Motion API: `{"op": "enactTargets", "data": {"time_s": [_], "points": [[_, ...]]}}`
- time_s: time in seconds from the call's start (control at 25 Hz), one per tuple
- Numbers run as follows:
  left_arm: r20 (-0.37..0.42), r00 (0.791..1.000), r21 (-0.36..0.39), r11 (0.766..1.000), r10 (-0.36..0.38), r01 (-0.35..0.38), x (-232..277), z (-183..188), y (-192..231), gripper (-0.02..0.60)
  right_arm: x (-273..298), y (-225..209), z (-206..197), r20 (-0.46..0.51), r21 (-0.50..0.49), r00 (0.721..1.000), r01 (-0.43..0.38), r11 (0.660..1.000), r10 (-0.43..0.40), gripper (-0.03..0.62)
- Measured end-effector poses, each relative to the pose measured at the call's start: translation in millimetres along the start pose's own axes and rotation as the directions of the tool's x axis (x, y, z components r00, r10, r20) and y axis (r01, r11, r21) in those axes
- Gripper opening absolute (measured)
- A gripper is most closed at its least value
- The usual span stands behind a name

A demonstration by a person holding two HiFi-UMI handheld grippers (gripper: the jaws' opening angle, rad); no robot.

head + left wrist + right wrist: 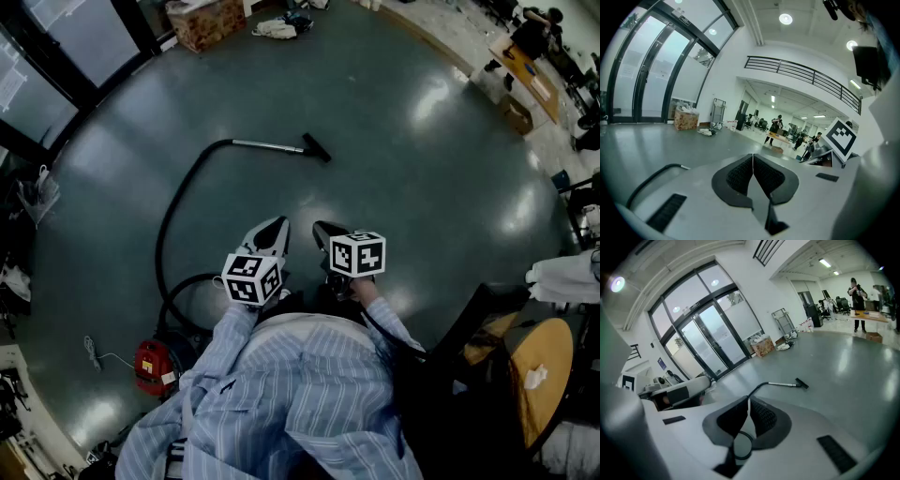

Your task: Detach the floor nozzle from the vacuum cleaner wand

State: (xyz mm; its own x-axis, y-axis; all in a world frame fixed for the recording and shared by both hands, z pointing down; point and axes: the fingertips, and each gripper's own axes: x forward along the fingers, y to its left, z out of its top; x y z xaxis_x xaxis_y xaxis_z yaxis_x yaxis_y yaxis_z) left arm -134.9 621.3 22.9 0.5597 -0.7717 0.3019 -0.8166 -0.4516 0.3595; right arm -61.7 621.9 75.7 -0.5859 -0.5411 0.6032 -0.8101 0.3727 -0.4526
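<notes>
The grey polished floor (pixel 422 169) fills most of the head view, with glass doors (pixel 708 338) along its far left edge and a cardboard box (pixel 206 21) at the far edge beside them. A person in a striped shirt (pixel 291 394) stands at the near edge. A black hose (pixel 174 211) curves from the red vacuum cleaner body (pixel 153 366), which sits on the floor at the person's left, out to the metal wand (pixel 267 145). The wand lies flat out on the open floor, well ahead of both claws. The left claw (pixel 753 155) has its ribbed pads pressed together with nothing between them, and so does the right claw (pixel 749 399); both are held side by side over the floor. The black floor nozzle (pixel 316 147) is still fitted on the wand's far end, resting on the floor.
</notes>
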Motion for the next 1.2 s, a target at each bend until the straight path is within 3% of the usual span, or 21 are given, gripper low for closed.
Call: {"op": "enactTargets", "data": {"time_s": [0.56,0.76,1.2], "points": [[-0.027,0.999,-0.023,1.0,0.019,-0.02,-4.8,-14.9,-9.5,0.009,-8.5,-9.3,-16.7,-0.017,0.041,1.0,0.006,0.999,-0.005,0.023],[-0.04,0.999,-0.022,0.999,0.029,-0.03,5.2,-17.2,-21.5,0.009,-19.0,-25.1,-9.9,0.004,0.08,1.0,-0.01,0.997,0.01,0.023],[-0.064,0.997,-0.016,0.999,0.043,-0.044,34.4,-24.5,-44.2,0.009,-31.7,-67.4,-7.7,-0.006,0.064,1.0,-0.007,0.998,0.008,0.023]]}}
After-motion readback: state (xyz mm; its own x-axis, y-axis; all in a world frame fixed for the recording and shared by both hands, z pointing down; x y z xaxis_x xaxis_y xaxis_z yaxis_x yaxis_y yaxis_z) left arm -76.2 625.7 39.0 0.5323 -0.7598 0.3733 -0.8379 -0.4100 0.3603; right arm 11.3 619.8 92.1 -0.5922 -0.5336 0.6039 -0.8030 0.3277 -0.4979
